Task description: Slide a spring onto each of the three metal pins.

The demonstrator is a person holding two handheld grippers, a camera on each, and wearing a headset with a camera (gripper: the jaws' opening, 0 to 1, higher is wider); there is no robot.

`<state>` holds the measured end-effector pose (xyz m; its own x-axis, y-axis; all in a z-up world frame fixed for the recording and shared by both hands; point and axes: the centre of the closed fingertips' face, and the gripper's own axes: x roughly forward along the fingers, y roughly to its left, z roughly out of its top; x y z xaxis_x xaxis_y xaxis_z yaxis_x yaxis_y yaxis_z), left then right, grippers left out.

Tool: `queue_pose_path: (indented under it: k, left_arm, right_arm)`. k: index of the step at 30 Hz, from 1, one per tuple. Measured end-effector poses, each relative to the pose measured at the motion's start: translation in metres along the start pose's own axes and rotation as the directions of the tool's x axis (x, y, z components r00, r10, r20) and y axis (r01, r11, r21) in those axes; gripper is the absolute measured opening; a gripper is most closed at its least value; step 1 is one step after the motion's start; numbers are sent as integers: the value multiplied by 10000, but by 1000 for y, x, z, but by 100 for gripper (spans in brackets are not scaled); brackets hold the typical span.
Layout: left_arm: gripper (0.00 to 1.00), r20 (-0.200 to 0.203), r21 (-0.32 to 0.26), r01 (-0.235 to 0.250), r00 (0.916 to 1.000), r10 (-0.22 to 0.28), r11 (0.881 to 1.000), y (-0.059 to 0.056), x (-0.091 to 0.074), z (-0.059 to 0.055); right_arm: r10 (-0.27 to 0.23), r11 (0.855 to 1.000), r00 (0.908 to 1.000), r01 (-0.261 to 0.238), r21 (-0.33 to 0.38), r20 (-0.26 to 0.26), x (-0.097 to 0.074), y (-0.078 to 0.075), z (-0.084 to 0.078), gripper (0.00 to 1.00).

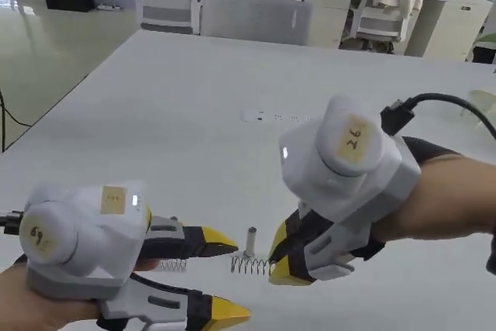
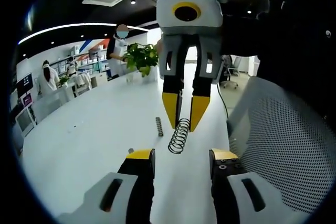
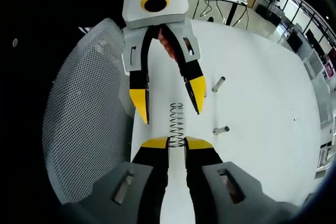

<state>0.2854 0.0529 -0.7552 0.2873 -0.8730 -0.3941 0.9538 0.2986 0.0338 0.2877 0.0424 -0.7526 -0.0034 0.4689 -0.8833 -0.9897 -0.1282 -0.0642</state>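
Observation:
My right gripper [image 1: 280, 265] is shut on one end of a wire spring [image 1: 248, 265], held just above the white table [image 1: 194, 129]. In the right gripper view the spring [image 3: 176, 123] sticks out forward from the closed tips of that gripper [image 3: 177, 142]. My left gripper [image 1: 229, 277] stands open facing it, with its yellow tips either side of the spring's free end. A short metal pin [image 1: 251, 239] stands upright just behind the spring. Two pins [image 3: 218, 84] [image 3: 221, 129] show to the right of the spring. A second spring [image 1: 172, 265] lies under the left gripper.
A small socket panel [image 1: 267, 116] sits in the middle of the table. Grey chairs [image 1: 252, 17] and desks stand past the far edge. A mesh chair back [image 2: 283, 145] is close behind the grippers. A potted plant [image 2: 140, 56] and people stand far off.

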Motion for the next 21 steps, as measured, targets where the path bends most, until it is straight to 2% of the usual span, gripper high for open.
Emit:
queue_pose_path:
  k: [10, 14, 21]
  left_arm:
    - [35, -2, 150, -53, 10000, 53, 9999, 1, 0, 1]
    - [33, 57, 202, -28, 10000, 27, 9998, 0, 1, 2]
    - [20, 197, 361, -46, 9998, 38, 9993, 1, 1, 5]
  right_arm:
    - [3, 9999, 10000, -3, -138, 0, -1, -1, 3, 13]
    - [-17, 9998, 9999, 14, -203, -159, 1, -2, 1, 13]
    - [57, 9994, 9996, -67, -352, -285, 3, -1, -1, 13]
